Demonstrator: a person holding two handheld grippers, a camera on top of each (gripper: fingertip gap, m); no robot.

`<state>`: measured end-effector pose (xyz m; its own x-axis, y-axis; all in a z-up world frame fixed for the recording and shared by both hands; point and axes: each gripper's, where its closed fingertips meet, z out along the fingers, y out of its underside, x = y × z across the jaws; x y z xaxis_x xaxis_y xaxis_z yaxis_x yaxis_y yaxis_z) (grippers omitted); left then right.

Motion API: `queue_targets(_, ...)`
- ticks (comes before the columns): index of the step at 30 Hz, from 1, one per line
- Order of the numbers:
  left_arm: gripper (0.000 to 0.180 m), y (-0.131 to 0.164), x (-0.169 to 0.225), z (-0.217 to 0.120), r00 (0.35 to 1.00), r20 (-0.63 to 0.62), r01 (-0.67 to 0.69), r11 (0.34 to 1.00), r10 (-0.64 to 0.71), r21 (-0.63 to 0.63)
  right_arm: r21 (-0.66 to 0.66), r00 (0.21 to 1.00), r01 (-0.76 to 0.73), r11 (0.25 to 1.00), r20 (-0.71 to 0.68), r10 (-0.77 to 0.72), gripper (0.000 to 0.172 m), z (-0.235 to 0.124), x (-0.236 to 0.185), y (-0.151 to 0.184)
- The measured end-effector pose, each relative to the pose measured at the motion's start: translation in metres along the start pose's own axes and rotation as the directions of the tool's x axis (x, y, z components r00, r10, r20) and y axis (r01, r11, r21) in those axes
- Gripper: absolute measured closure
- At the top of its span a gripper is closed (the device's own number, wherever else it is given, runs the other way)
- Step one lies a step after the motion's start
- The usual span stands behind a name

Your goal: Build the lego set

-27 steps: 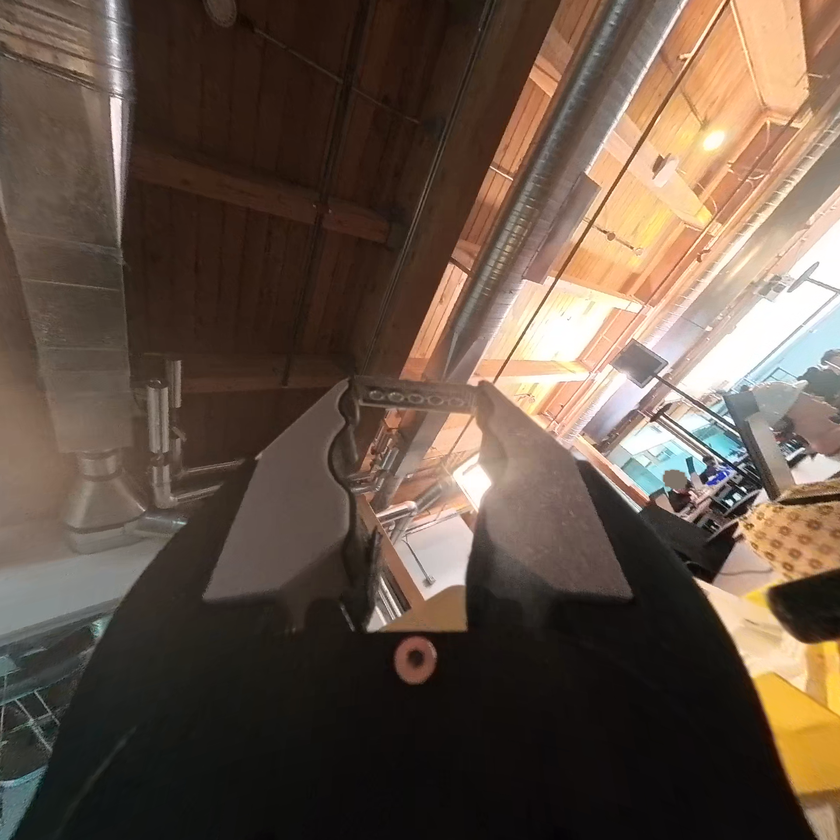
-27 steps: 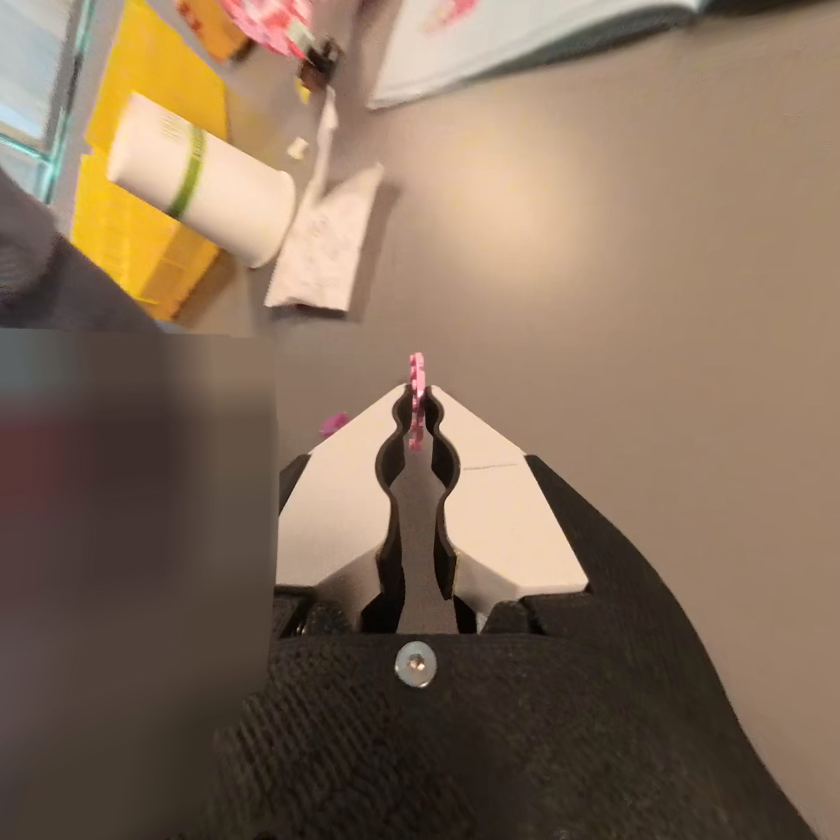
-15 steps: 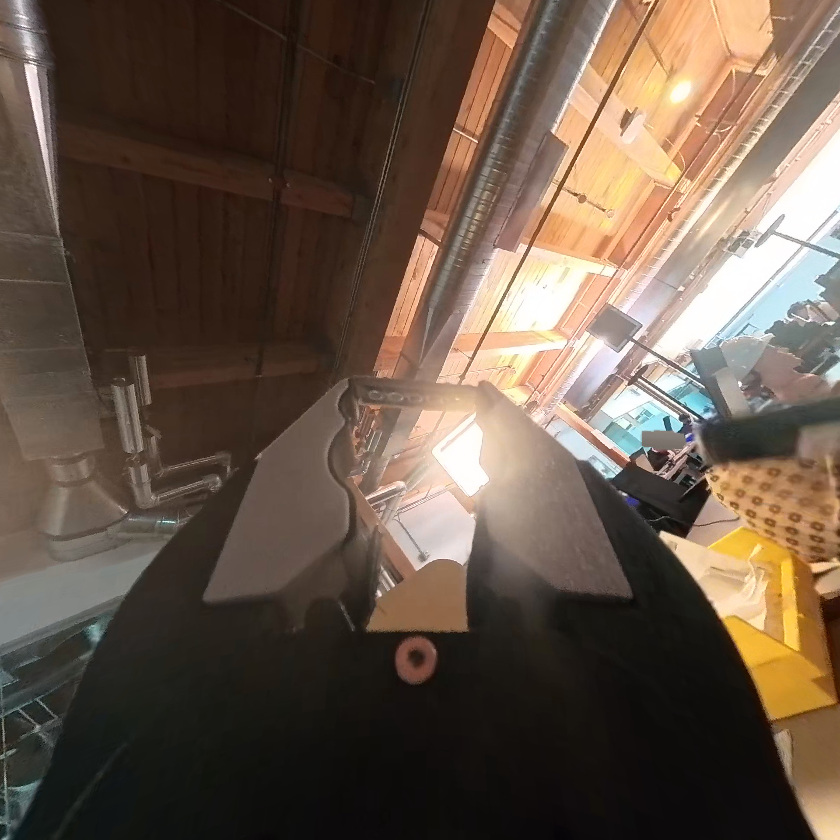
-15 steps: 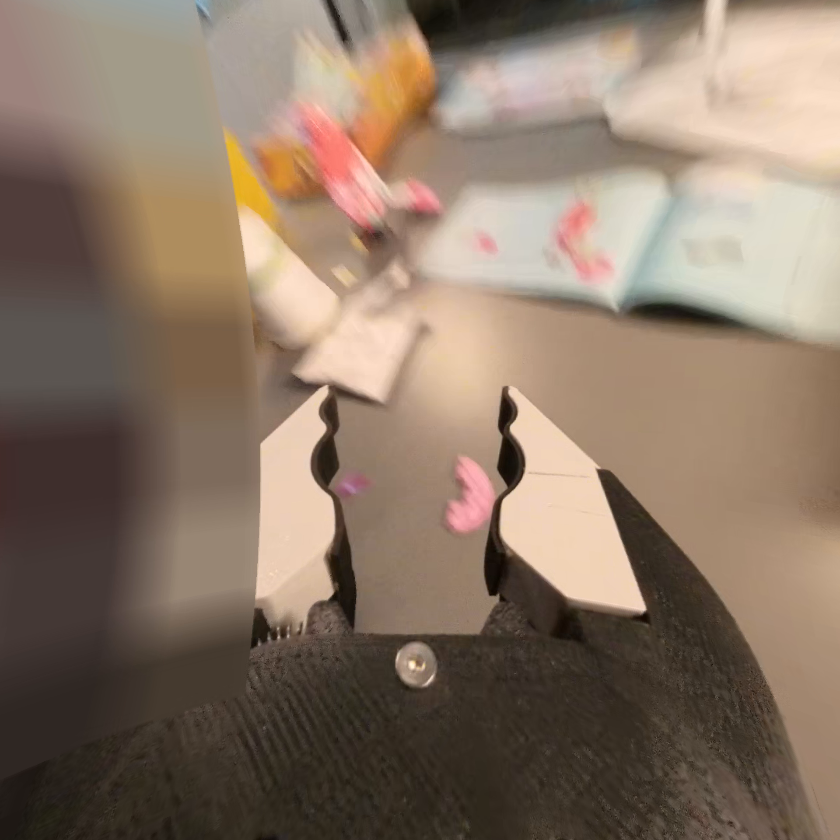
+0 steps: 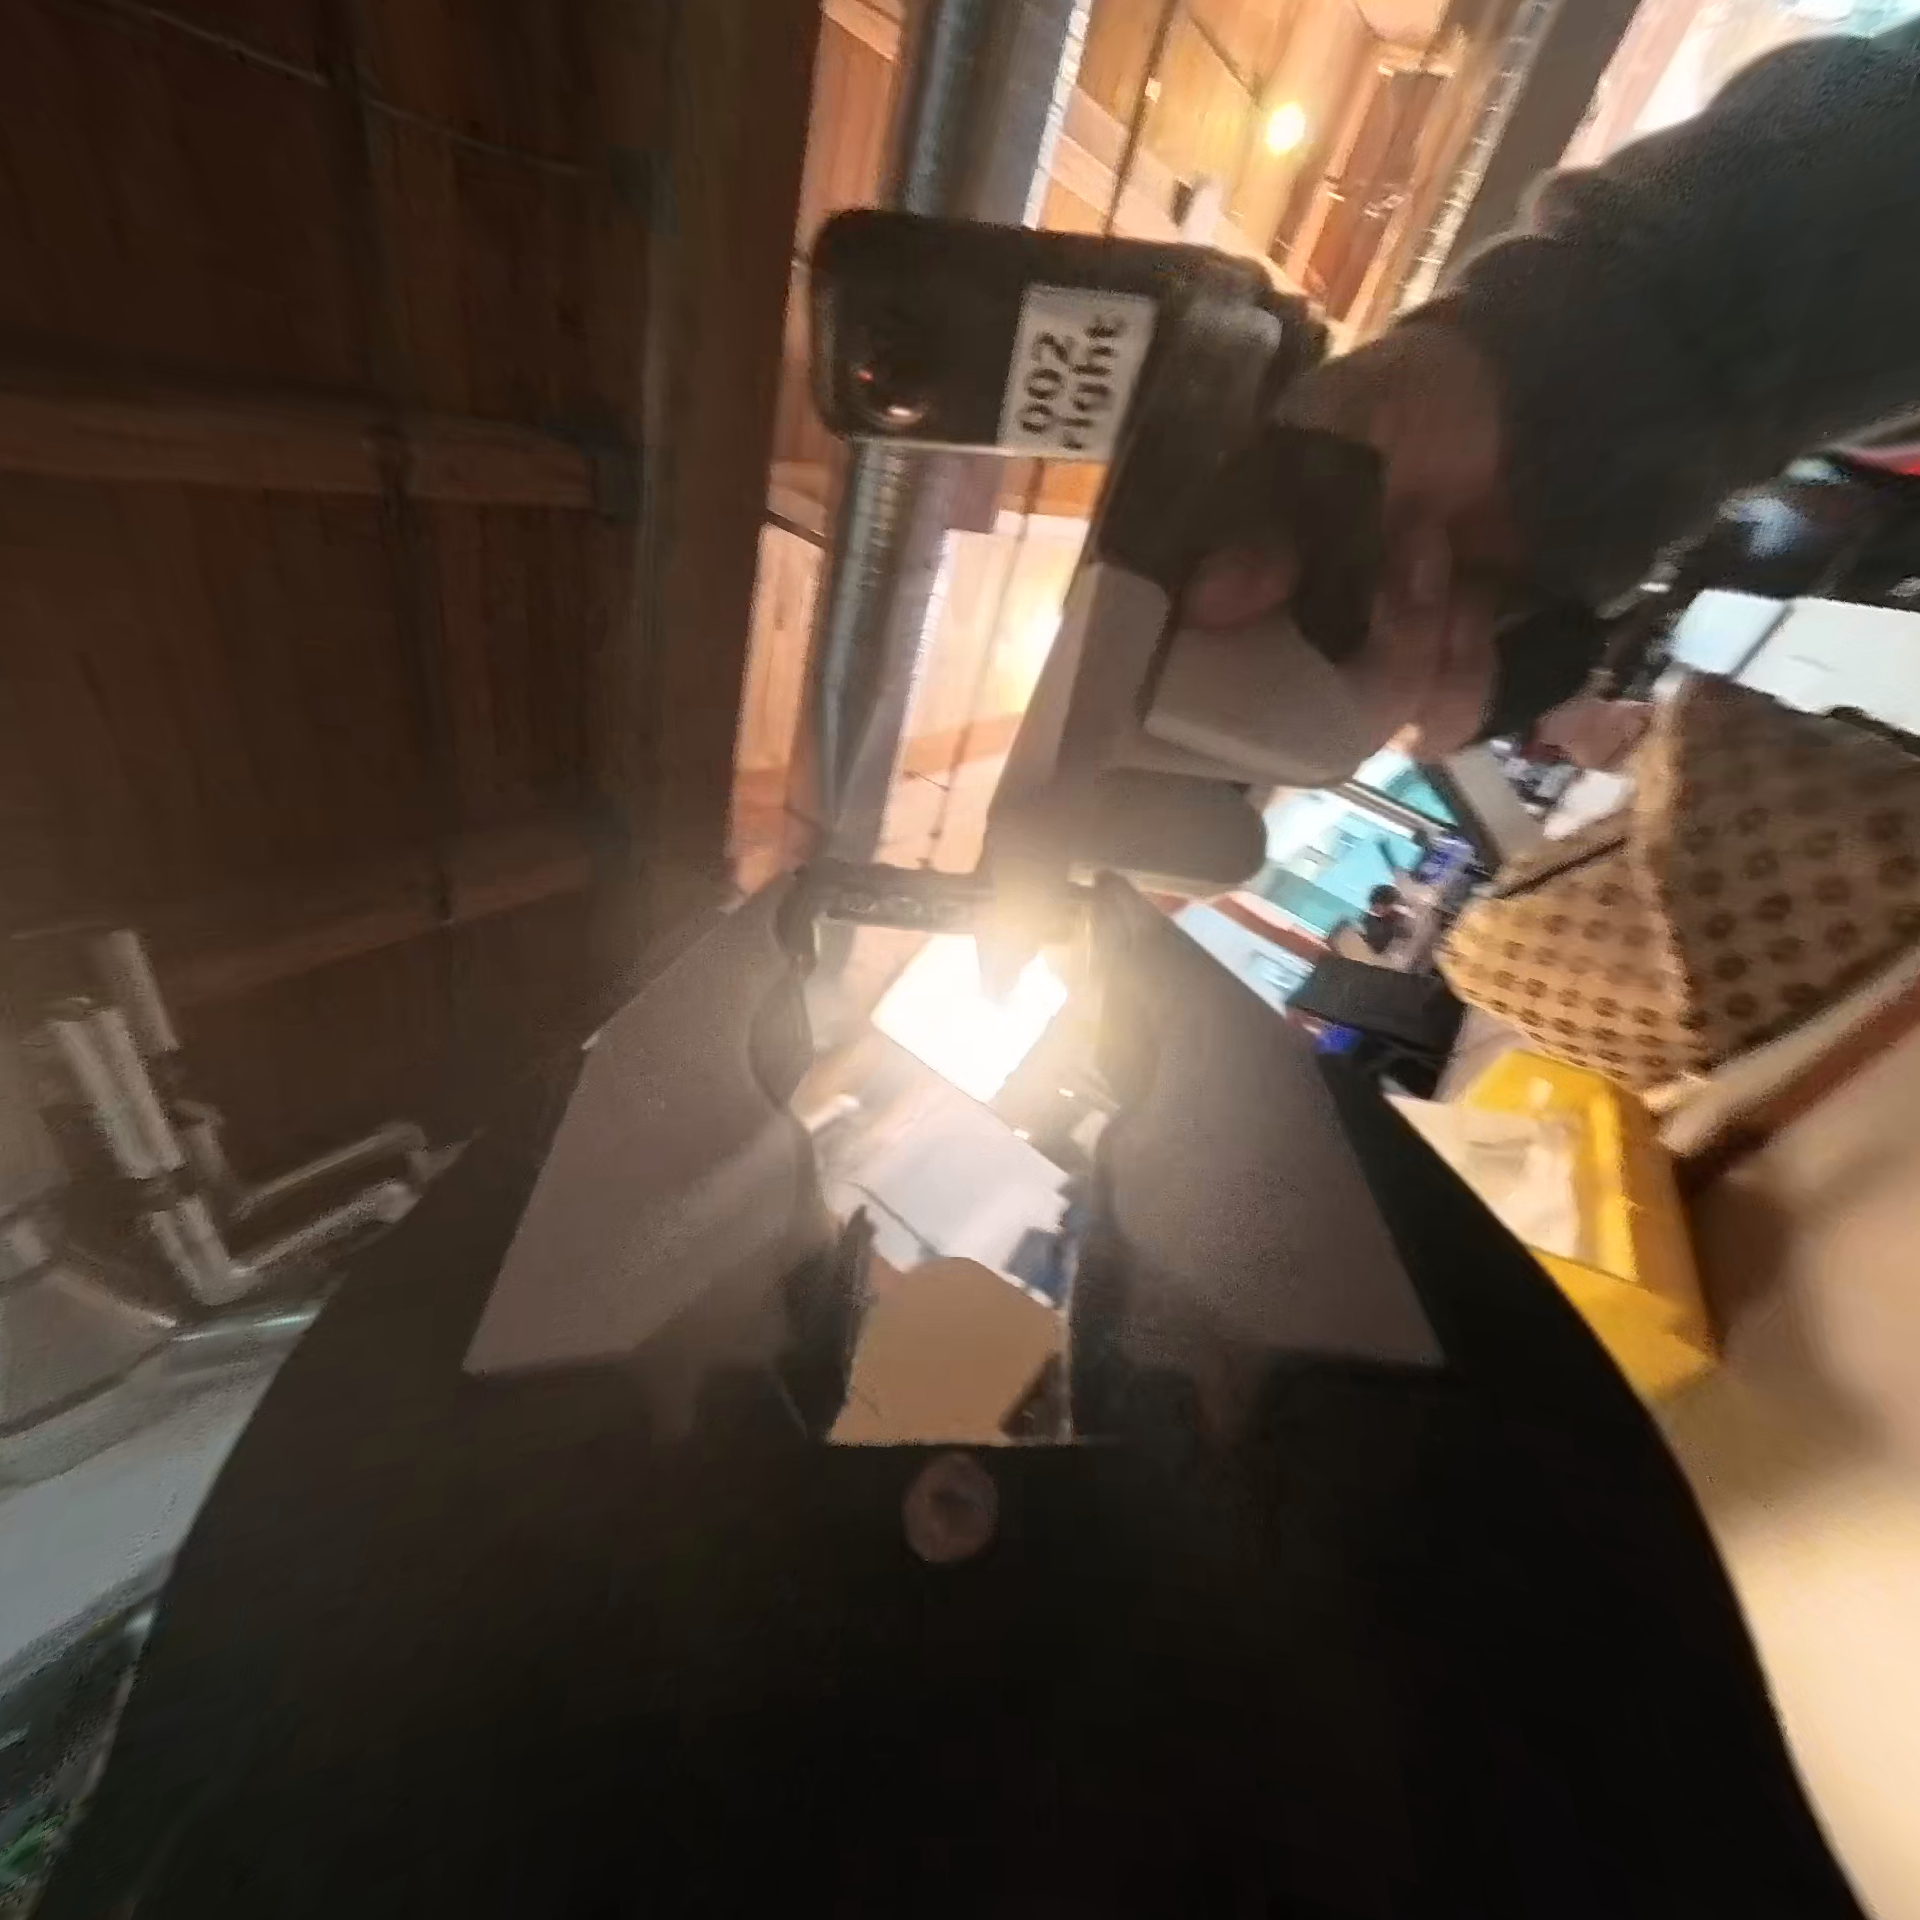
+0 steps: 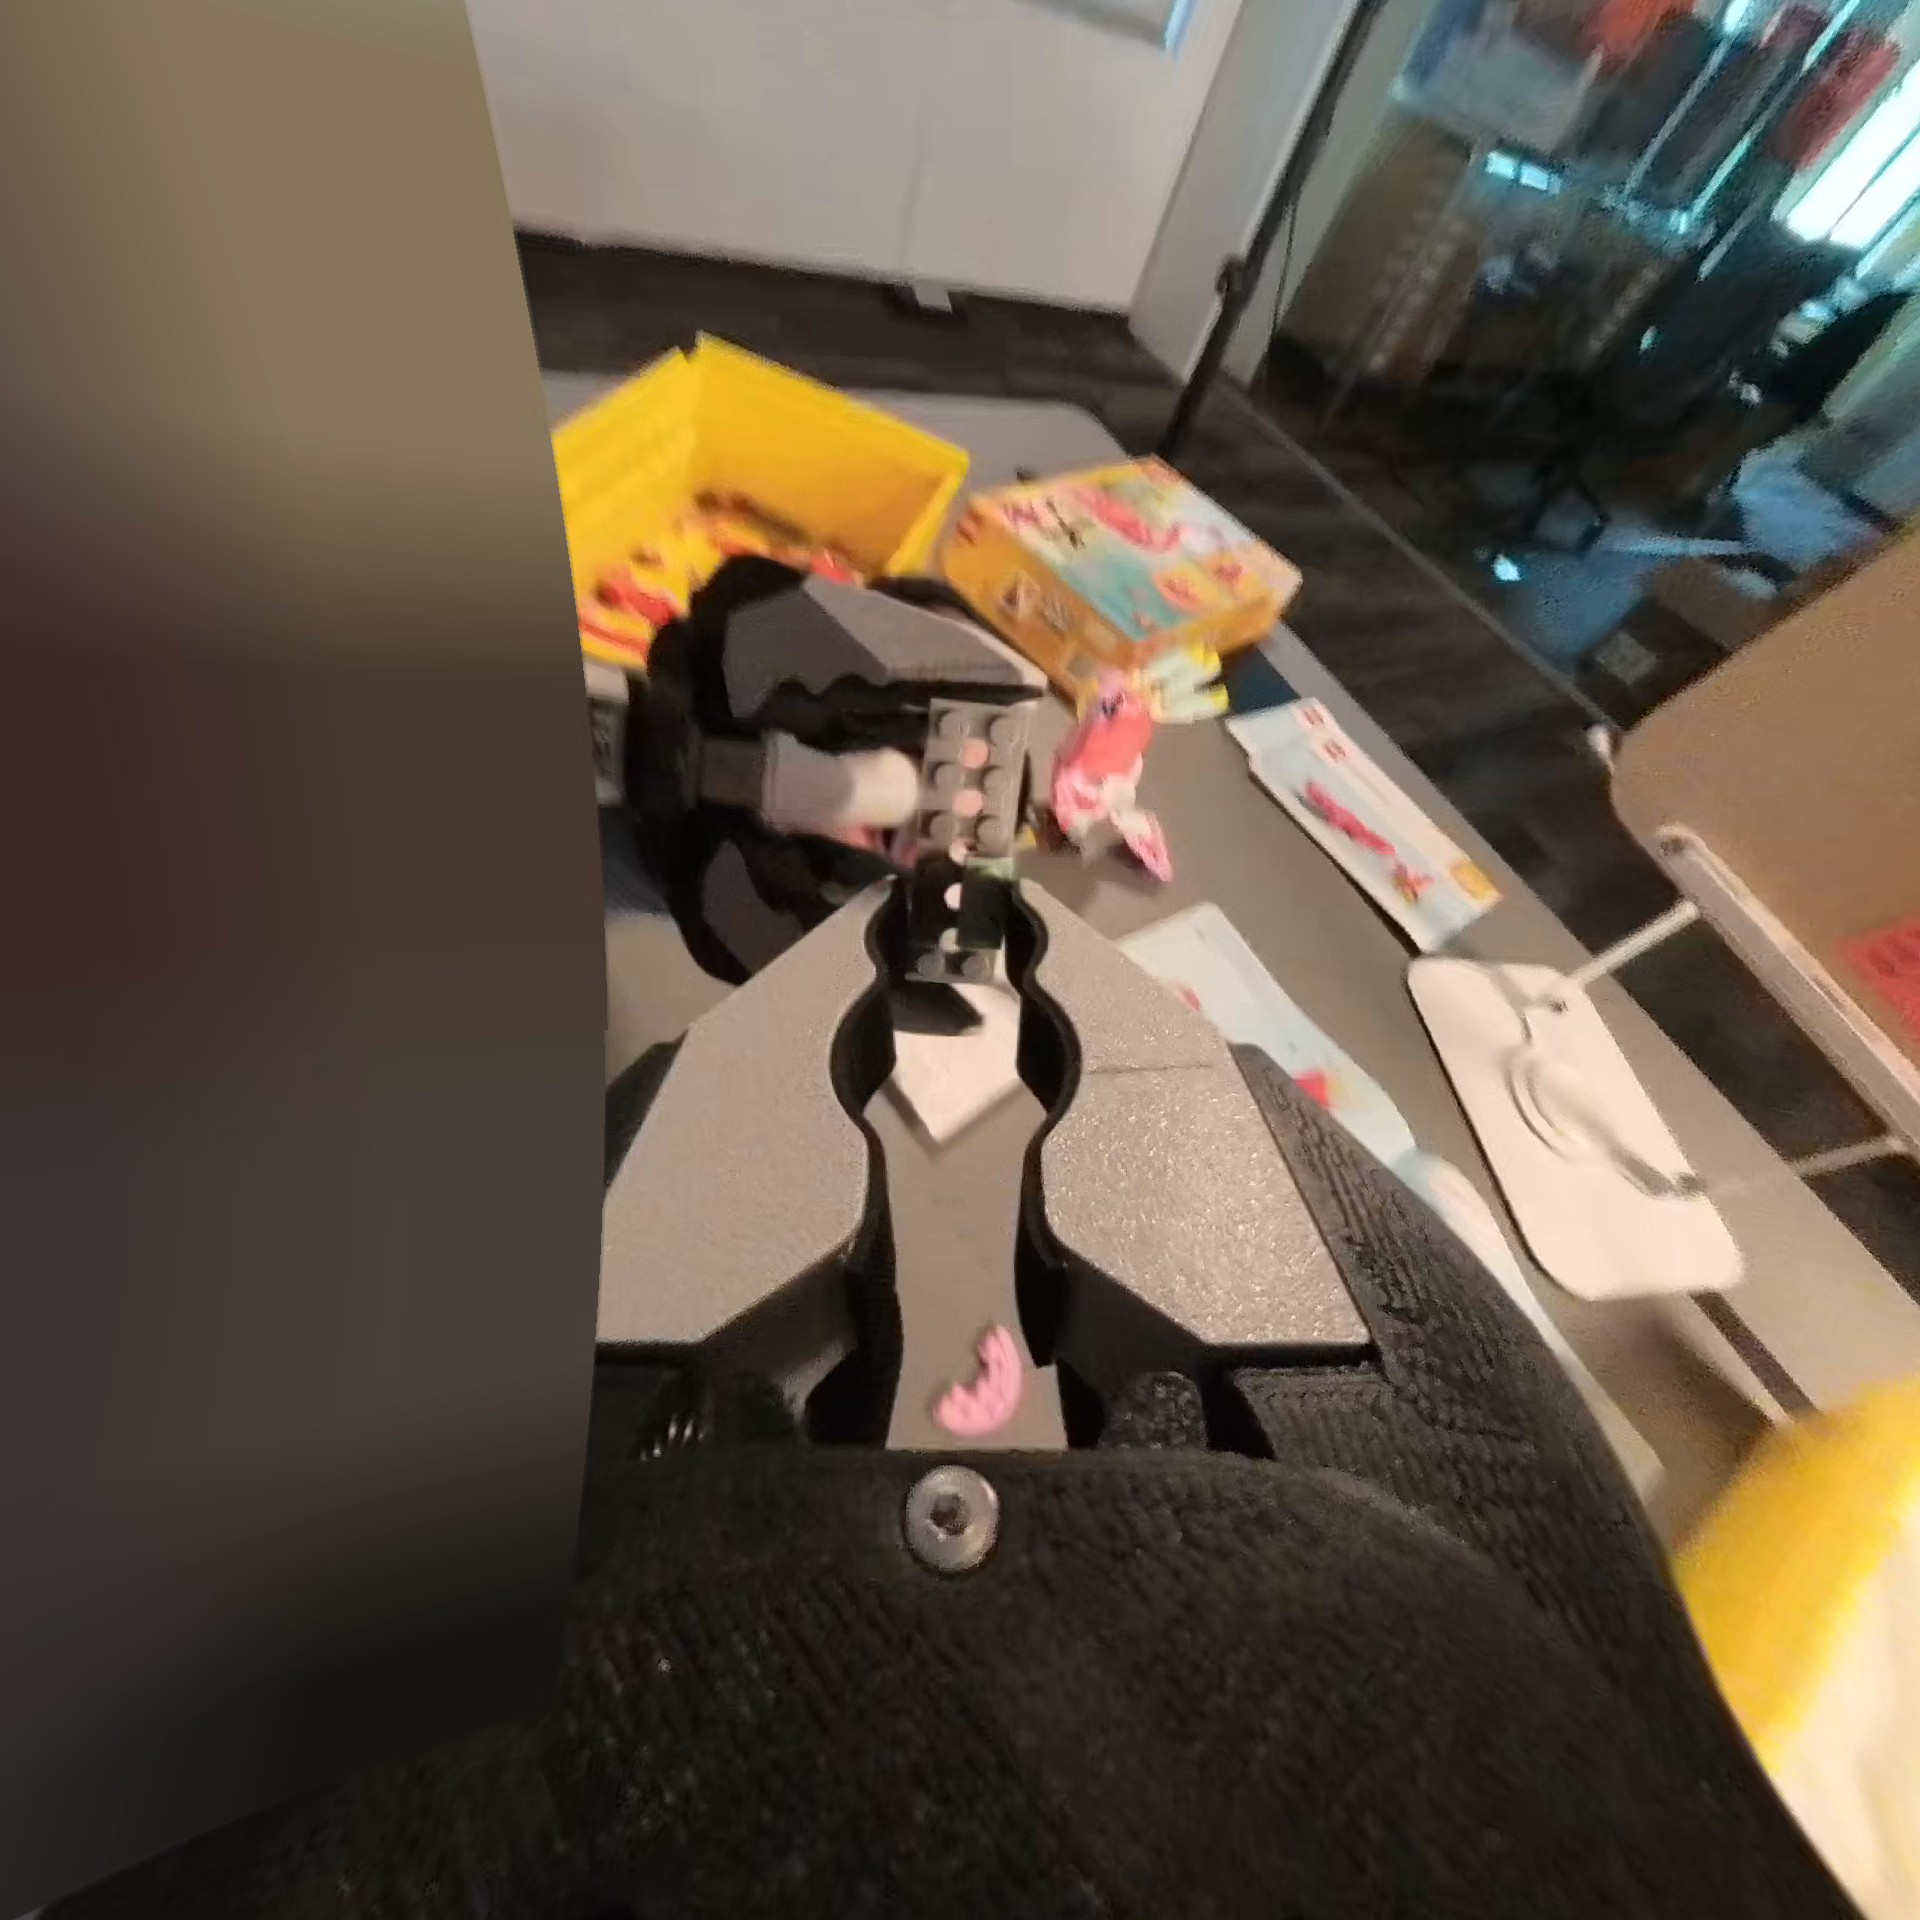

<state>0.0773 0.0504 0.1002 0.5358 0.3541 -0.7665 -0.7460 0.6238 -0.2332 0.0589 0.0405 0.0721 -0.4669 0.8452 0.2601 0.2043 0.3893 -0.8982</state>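
Observation:
My left gripper [image 5: 951, 904] is shut on a dark grey studded plate [image 5: 894, 906] and holds it by its two ends, up in the air. In the right wrist view, the left gripper [image 6: 925, 790] holds the plate [image 6: 971, 774] upright above the grey table [image 6: 1299, 914]. My right gripper [image 6: 951, 914] has its fingers on either side of the plate's lower end. The blur hides whether its pads press on it. The right gripper's grey body [image 5: 1101, 665], with a hand on it, comes down onto the plate in the left wrist view. A small pink piece [image 6: 982, 1387] lies on the table under my right gripper.
A yellow bin [image 6: 831, 457] with red pieces and a colourful box [image 6: 1122, 571] stand at the back. A pink bag [image 6: 1107, 769], booklets [image 6: 1371, 821] and a white stand base [image 6: 1558, 1122] lie to the right. A patterned box [image 5: 1714, 883] shows in the left wrist view. Only a small space, under 4 cm, lies between the two pairs of fingers.
My right gripper opened and let the pink piece drop onto the table. It then rose to the plate in my left gripper and narrowed its jaws around the plate's end. The left grasp is unchanged.

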Motion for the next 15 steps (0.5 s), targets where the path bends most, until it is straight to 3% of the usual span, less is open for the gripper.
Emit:
queue_targets(1,0.129,0.004,0.011,-0.003,0.998,-0.054,0.036,0.999,-0.037,-0.023,-0.052,1.0,0.019,0.998,-0.019,-0.02,0.156,0.0,0.004,0.012)
queue_targets(3,0.128,0.018,0.041,-0.015,0.966,-0.203,0.14,0.983,-0.163,-0.12,-0.221,0.992,0.068,0.973,-0.086,-0.089,0.156,-0.002,0.019,0.056)
queue_targets(5,0.128,0.038,0.07,-0.036,0.917,-0.273,0.22,0.941,-0.289,-0.257,-0.45,0.984,0.054,0.891,-0.127,-0.124,0.156,-0.006,0.033,0.122)
queue_targets(7,0.128,0.057,0.101,-0.062,0.859,-0.318,0.266,0.88,-0.401,-0.393,-0.602,0.994,-0.006,0.799,-0.09,-0.06,0.156,-0.009,0.031,0.192)
queue_targets(10,0.132,0.081,0.131,-0.099,0.806,-0.295,0.3,0.783,-0.513,-0.544,-0.714,0.995,-0.096,0.693,-0.061,0.075,0.156,-0.01,0.019,0.271)
queue_targets(12,0.134,0.085,0.14,-0.111,0.789,-0.282,0.314,0.754,-0.545,-0.577,-0.756,0.995,-0.087,0.648,-0.035,0.093,0.156,-0.009,0.013,0.299)
queue_targets(15,0.134,0.088,0.144,-0.115,0.74,-0.229,0.397,0.686,-0.632,-0.61,-0.73,0.992,-0.104,0.675,-0.026,0.125,0.156,-0.003,0.015,0.299)
